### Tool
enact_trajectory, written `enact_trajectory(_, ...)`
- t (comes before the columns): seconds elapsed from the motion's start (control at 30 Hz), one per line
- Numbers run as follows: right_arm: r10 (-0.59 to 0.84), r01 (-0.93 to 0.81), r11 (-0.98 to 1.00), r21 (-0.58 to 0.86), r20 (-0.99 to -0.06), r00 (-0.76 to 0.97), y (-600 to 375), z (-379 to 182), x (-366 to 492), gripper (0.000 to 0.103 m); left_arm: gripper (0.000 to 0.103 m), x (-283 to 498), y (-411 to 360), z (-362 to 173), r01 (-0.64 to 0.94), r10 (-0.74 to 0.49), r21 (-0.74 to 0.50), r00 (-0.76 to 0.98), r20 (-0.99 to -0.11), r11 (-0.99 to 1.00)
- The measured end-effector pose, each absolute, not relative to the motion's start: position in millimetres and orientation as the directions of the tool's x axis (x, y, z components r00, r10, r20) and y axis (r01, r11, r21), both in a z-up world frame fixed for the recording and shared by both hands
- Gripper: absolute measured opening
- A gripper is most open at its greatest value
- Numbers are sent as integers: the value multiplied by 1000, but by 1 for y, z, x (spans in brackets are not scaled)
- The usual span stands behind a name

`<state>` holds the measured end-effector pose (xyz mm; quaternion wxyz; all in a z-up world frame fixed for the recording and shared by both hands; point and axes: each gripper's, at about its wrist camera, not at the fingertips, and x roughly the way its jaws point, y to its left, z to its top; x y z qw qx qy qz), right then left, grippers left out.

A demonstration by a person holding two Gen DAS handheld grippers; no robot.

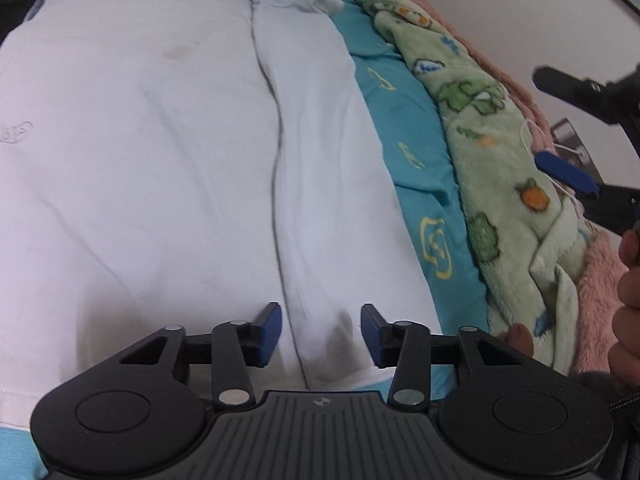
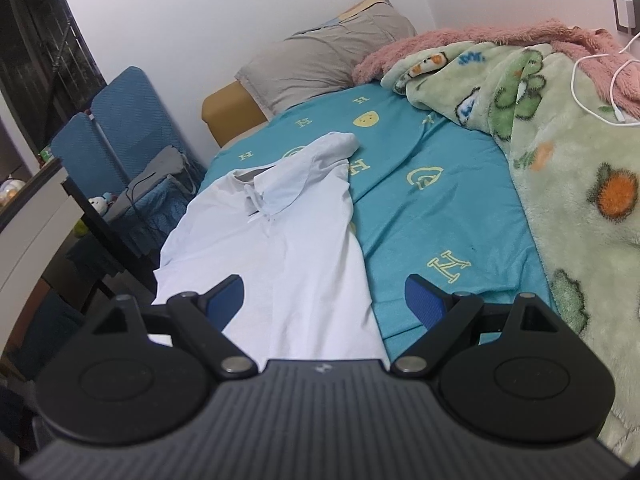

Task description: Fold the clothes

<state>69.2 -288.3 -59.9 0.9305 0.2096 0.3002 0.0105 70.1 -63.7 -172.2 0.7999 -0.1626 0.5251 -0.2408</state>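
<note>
A white polo shirt (image 1: 160, 160) lies flat on the teal bed sheet (image 1: 404, 128), its right side folded over onto the body along a long edge. My left gripper (image 1: 321, 334) hovers low over the shirt's lower hem near that folded edge, jaws open and empty. In the right wrist view the same shirt (image 2: 288, 248) stretches away with its collar at the far end. My right gripper (image 2: 324, 300) is open and empty above the shirt's near right edge. The right gripper also shows at the right edge of the left wrist view (image 1: 568, 136).
A green fleece blanket (image 2: 560, 152) with a pink fuzzy one (image 2: 460, 40) is heaped along the bed's right side, with a white cable (image 2: 600, 84) on it. A grey pillow (image 2: 320, 60) lies at the head. A blue chair (image 2: 120, 120) stands left of the bed.
</note>
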Motion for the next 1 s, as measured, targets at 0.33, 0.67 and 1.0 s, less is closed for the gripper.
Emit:
enact_trajectory(0.33,148,77,927,366,-548,823,-280,-58,69,89,2,69,-75,-167,260,-536,-469,378,-755,844)
enact_trajectory(0.67,156,55,933,354,-540,827,-276,-56,68,89,3,51,-76,-156,274,-436,-346,434,-788,898)
enact_trajectory(1.0,153,36,939,341,-512,845,-272,-51,63,89,76,44,-64,-101,280,-295,-142,642,-708,949)
